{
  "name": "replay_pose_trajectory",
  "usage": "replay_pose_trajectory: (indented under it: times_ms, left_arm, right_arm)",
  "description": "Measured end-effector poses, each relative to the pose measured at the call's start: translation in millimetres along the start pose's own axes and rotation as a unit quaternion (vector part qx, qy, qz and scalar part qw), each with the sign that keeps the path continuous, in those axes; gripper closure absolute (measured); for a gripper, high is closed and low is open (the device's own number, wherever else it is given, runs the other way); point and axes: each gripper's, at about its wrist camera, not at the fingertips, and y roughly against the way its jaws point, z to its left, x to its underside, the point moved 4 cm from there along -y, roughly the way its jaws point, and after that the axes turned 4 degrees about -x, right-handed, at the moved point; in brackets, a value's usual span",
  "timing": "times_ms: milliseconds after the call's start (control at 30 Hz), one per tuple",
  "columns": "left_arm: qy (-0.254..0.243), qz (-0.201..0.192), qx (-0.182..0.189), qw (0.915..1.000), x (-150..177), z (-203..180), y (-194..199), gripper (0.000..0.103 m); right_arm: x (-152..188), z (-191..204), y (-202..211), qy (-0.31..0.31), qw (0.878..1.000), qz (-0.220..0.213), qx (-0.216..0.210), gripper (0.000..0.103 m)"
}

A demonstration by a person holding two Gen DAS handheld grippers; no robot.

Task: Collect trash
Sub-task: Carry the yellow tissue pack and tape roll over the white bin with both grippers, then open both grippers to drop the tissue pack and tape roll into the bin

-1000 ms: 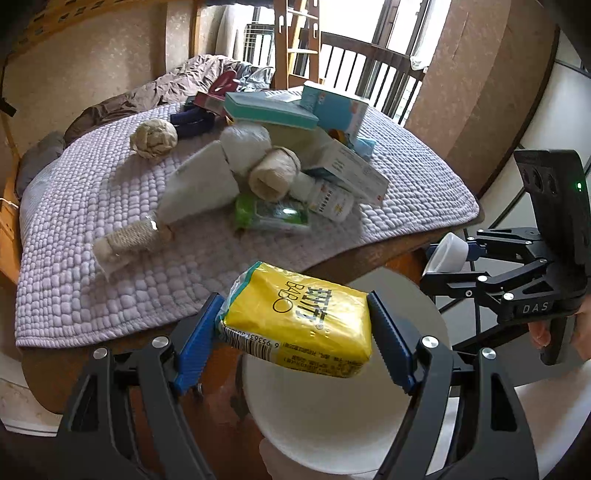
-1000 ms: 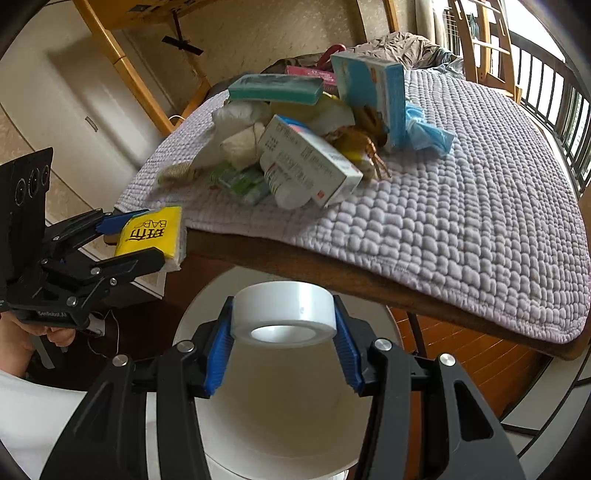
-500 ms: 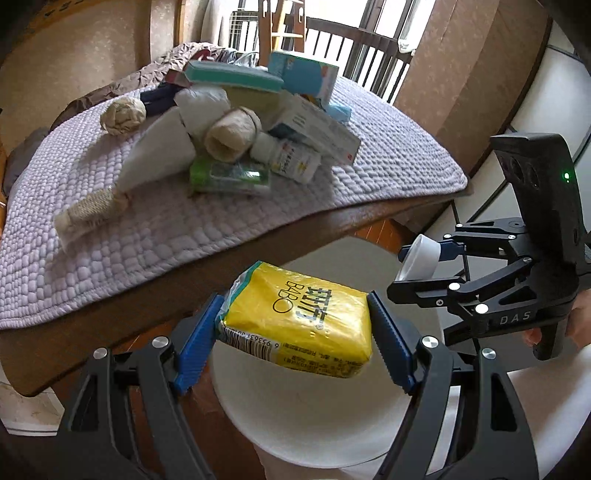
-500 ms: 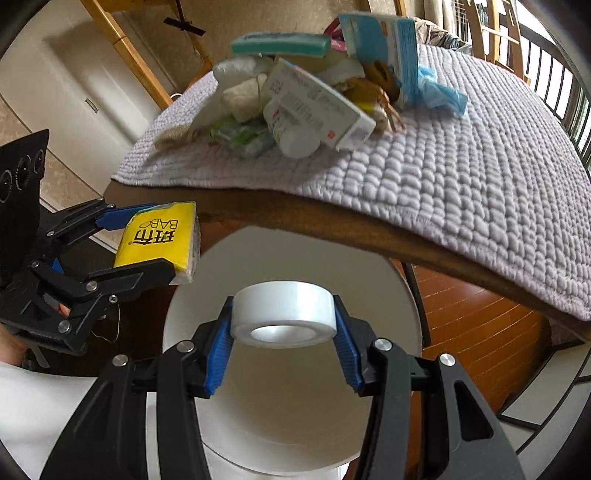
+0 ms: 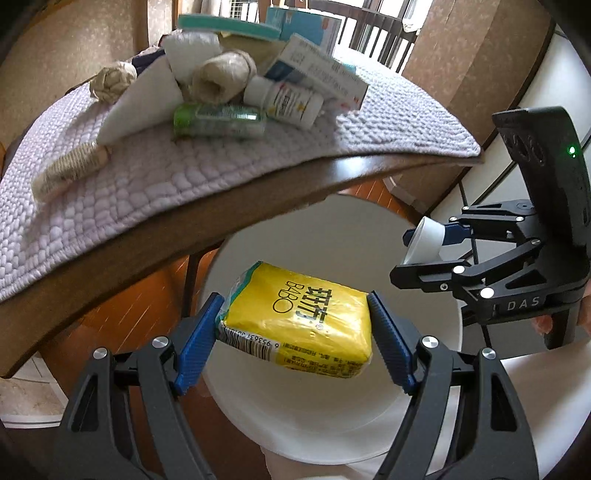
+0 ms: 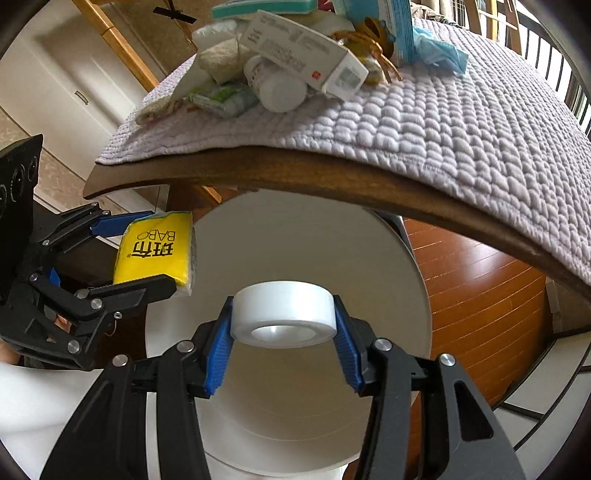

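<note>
- Currently left gripper (image 5: 295,325) clamped on yellow tissue pack (image 5: 299,321), held above white bin (image 5: 332,229).
- Right gripper (image 6: 282,328) clamped on white tape roll (image 6: 284,312), also over bin opening.
- Remaining trash pile (image 5: 236,85) sits on quilted table cover (image 5: 147,184).

I see a wooden table (image 6: 332,184) under a quilted lilac cover (image 6: 461,122). Reddish wood-plank floor (image 6: 476,288) beneath. Speckled tan wall (image 5: 70,48) behind. Dark railing (image 5: 373,33) with daylight beyond. White door (image 6: 74,92) and light timber frame (image 6: 118,44) at left.
</note>
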Motion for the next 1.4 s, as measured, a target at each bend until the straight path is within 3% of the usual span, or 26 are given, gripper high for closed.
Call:
replay_pose_trajectory:
  times_ms: [1233,1333,1400]
  left_arm:
    - [-0.015,0.048,-0.024,0.9984,13.9,-15.9,-62.8,0.024]
    - [-0.012,0.053,-0.020,0.9983,12.0,-16.3,-66.0,0.021]
    - [-0.011,0.053,-0.022,0.9983,14.0,-14.0,-69.0,0.012]
  right_arm:
    - [84.2,11.9,-116.3,-0.029,0.999,0.038,0.019,0.054]
    - [89.1,12.2,-118.1,-0.030,0.999,0.038,0.021,0.044]
    - [88.0,11.5,-116.1,-0.028,0.999,0.036,0.023,0.041]
